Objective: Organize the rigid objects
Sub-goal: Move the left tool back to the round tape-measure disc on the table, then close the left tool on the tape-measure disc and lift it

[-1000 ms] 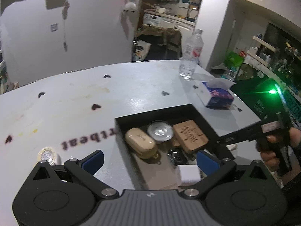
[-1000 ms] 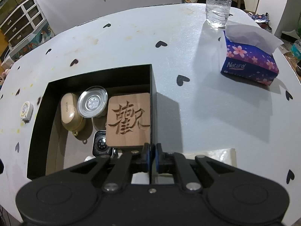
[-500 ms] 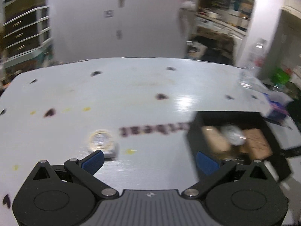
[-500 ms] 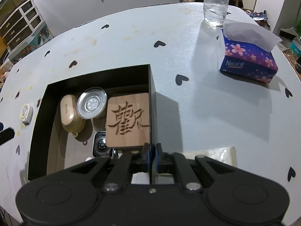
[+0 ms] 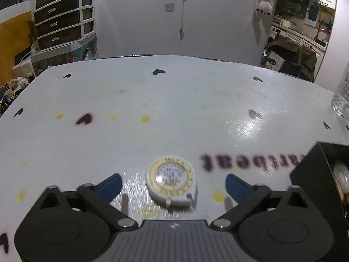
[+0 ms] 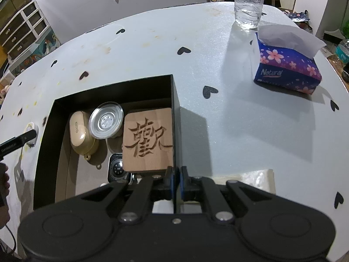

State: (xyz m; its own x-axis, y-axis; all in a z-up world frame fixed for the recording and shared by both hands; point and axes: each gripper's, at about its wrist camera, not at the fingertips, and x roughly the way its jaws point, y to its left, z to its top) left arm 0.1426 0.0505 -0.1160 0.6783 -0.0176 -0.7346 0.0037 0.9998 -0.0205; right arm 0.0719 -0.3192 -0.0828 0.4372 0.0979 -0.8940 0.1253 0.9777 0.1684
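Observation:
A small round white tape measure with a yellow dial (image 5: pixel 171 183) lies on the white table, between the blue pads of my open left gripper (image 5: pixel 172 185). It also shows in the right wrist view (image 6: pixel 30 128), left of the black box (image 6: pixel 175 109). My right gripper (image 6: pixel 176 180) is shut on the box's right wall at its near corner. In the box lie a wooden carved coaster (image 6: pixel 147 139), a silver round lid (image 6: pixel 106 120), a beige case (image 6: pixel 78 133) and a smartwatch (image 6: pixel 116 168).
A blue flowered tissue box (image 6: pixel 285 69) and a clear water bottle (image 6: pixel 248 2) stand at the table's far right. The table (image 5: pixel 174 109) bears black heart marks and yellow spots. The box corner (image 5: pixel 309 174) is close on the left gripper's right.
My left gripper has swung left from over the box and come down around the tape measure, jaws still open. The right gripper has stayed shut on the box wall.

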